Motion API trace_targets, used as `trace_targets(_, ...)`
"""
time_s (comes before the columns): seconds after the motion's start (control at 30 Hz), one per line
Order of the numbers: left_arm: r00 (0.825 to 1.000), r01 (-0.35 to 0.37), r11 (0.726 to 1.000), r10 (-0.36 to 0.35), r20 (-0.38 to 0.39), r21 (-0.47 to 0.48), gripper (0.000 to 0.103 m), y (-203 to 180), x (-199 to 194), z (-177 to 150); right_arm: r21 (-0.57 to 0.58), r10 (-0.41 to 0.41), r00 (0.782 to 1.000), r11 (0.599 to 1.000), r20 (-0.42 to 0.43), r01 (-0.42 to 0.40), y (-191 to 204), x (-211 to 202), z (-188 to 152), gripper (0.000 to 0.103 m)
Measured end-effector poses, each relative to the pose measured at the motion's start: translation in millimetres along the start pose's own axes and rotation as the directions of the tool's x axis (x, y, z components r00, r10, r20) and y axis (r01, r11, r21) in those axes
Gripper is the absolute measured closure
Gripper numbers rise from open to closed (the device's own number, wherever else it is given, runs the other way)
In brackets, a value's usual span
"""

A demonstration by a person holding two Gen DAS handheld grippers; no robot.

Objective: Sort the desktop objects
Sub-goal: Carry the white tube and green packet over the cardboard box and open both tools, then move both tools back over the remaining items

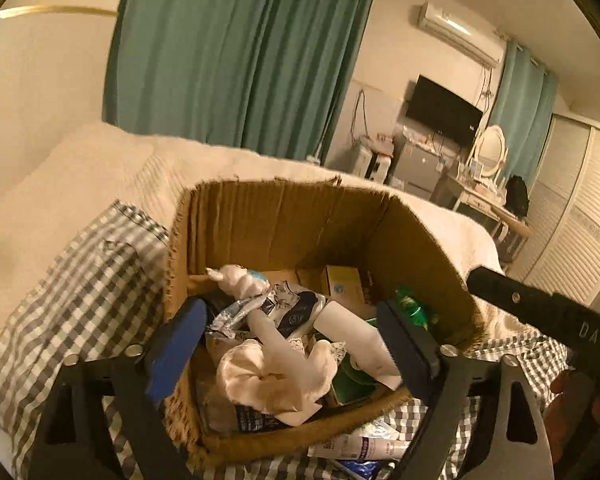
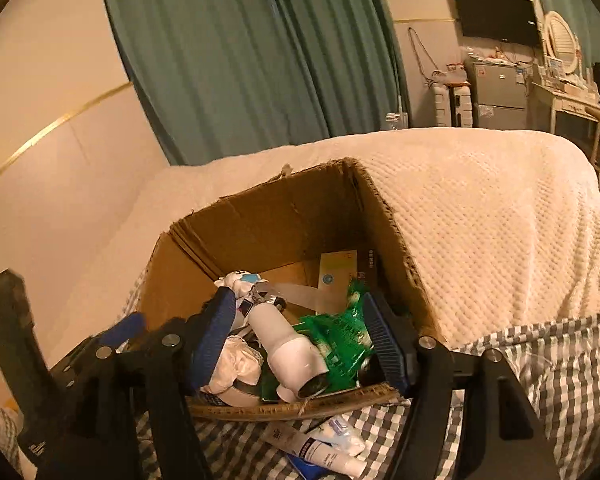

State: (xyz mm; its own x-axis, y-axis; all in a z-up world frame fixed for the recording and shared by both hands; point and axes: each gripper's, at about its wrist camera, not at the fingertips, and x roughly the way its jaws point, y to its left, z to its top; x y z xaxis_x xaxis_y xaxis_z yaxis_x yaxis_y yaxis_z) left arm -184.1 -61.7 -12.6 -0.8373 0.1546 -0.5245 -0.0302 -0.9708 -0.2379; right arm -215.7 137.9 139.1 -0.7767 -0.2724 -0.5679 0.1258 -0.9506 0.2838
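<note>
Cardboard, brown and frayed at the rim, makes up the open box point(image 1: 284, 224) that fills the lower middle of both wrist views and sits on a grey-and-white checked cloth point(image 1: 100, 272). At the bottom edge of the right wrist view, just outside the box's near wall, white tubes point(image 2: 320, 450) and a blue packet lie on that cloth. Inside the box the sorted things are heaped together: a cream cloth bundle point(image 1: 268, 380) nearest the left wrist camera, a white cylindrical bottle point(image 2: 292, 344) lying on its side, a crumpled green plastic bag point(image 2: 340, 332) beside it, a silvery foil pouch point(image 1: 240, 312), a white soft toy with a blue patch point(image 2: 240, 280), and a small tan carton point(image 2: 336, 276) against the far wall.

The left gripper point(image 1: 292, 344) hangs above the near part of the box, tilted downward, its 2 blue-padded fingers point(image 1: 176, 344) spread wide with nothing pressed between them. The right gripper point(image 2: 300, 340) hangs over the same box, also angled down; its blue pads point(image 2: 216, 332) stand apart on either side of the bottle and the green bag without squeezing either. Part of the right gripper's black body crosses the right edge of the left wrist view.

Beyond the box lie a cream textured blanket point(image 2: 480, 220), then teal curtains point(image 1: 236, 52) at the top of both frames.
</note>
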Motion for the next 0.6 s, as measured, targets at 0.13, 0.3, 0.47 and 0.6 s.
trace_targets(0.13,1.000,-0.002,1.000,0.002,0.009,0.024,0.003,-11.9,-28.5,-6.8,-0.049,-0.029,0.999,0.998,0.036,0.030,-0.9,-32.0,-12.6,0.037)
trace_targets(0.3,0.999,0.002,0.997,0.001,-0.051,0.073,0.000,-33.0,-48.3,-40.4,-0.115,-0.081,0.996,0.990,0.029,0.084,-15.6,-67.3,-47.8,0.037)
trace_targets(0.47,0.987,0.002,0.994,0.016,-0.161,0.113,0.000,-48.3,-36.2,-86.9,-0.048,-0.098,0.995,0.994,-0.017,0.097,-47.4,-73.0,-91.9,0.037)
trace_targets(0.6,0.965,-0.059,0.986,0.097,-0.245,0.156,0.000,-49.6,-10.0,-122.2,-0.015,-0.079,0.992,0.997,-0.102,0.078,-63.9,-53.9,-131.7,0.037)
